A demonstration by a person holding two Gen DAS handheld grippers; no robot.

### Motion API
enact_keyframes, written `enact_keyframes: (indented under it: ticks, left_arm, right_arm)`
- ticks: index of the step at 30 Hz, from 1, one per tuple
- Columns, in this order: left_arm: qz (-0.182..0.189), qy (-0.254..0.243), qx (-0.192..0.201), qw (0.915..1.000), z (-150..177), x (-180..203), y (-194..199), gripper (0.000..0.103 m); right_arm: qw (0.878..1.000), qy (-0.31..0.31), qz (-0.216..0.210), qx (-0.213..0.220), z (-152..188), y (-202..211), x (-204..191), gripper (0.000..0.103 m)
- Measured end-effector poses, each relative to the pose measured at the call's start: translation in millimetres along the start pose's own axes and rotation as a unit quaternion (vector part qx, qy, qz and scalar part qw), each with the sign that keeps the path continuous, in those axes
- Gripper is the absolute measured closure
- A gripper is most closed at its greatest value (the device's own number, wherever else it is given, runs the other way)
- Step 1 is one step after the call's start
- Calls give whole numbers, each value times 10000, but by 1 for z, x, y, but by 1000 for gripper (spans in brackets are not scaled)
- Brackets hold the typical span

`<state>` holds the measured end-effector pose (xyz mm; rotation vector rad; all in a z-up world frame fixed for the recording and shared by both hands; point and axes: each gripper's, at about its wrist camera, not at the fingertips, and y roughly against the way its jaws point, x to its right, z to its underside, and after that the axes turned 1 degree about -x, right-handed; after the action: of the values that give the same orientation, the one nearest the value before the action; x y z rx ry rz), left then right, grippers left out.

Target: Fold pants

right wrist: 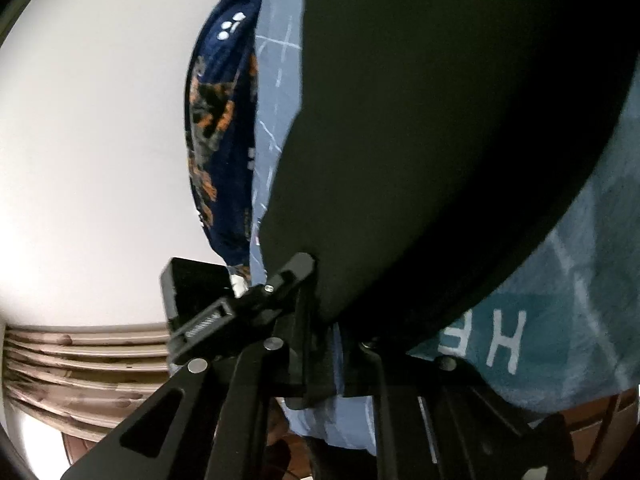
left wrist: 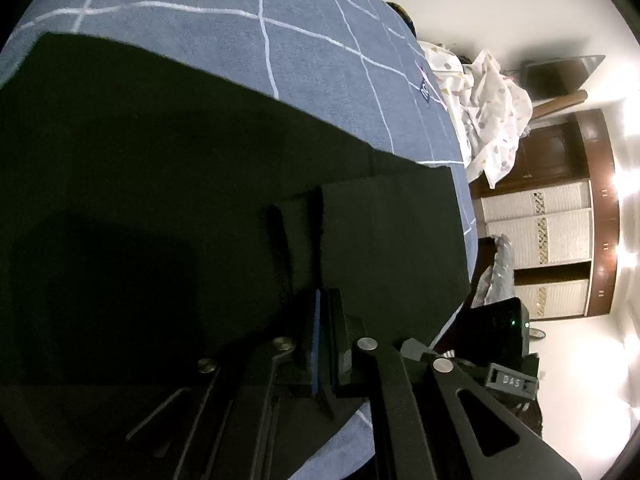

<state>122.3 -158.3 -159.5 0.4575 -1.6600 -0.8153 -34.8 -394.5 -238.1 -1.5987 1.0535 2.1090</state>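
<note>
Dark pants (left wrist: 160,160) lie spread flat on a blue bedspread with white grid lines (left wrist: 200,20). In the left wrist view my left gripper (left wrist: 320,300) sits low on the pants near their right-hand end, its jaws shut on a pinched ridge of the fabric. In the right wrist view the pants (right wrist: 440,120) fill the upper right, with the bedspread (right wrist: 580,280) beneath them. My right gripper (right wrist: 326,320) is shut on the pants' lower edge, and a strip of blue sheet shows at the pads.
A crumpled white dotted cloth (left wrist: 492,112) lies past the bed's right edge, before a brown and white wardrobe (left wrist: 560,240). A dark blue cloth with orange pattern (right wrist: 220,120) lies along the bed's far side by a pale wall (right wrist: 80,120).
</note>
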Motion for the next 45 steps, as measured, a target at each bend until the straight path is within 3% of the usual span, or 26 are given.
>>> enact_keyframes:
  ticks: [3,5,6,11,18,23,28,32,36,40,45]
  left_arm:
    - [-104,-70,240,9996,0,2,17,82]
    - [-58,-21,406,9992,1,0,28,60]
    - [-42,7,481,9988,1,0,33,58]
    - [-137,-188,641,9977,2,8,42,58]
    - [-258,-698,473,9961,8,34,22,58]
    - [-330,-575,348,9972,10,23,1,58]
    - [-513,-846,494,9939,17,29,0,58]
    - [-483,-872,484,9938,18,27,1,58]
    - [-323,-732,465,9957,15,21,2,58]
    - [-322,-739,470,9956,16,20,2,58]
    - [-322,-756,485,9954,15,19,4,58]
  right_arm:
    - [9999,35,-97,-37,3,0,-2,94]
    - [9998,132,-54,-114,6,-2,-4,94]
    - [9998,130,-59,-163,7,-5,-4,94]
    - [9993,204,-3,-323,10,-19,-7,94]
    - [9994,85,86,-322,8,-21,2,95]
    - [9994,56,99,-335,6,-22,1,95]
    - [9993,-234,-44,-292,7,-7,4,90]
    - [9993,-361,-97,-8,6,16,7,77]
    - [9984,-525,-77,175,3,28,14,75]
    - [9983,-547,-79,176,3,26,14,70]
    - [9990,-435,-100,-80,8,13,6,55]
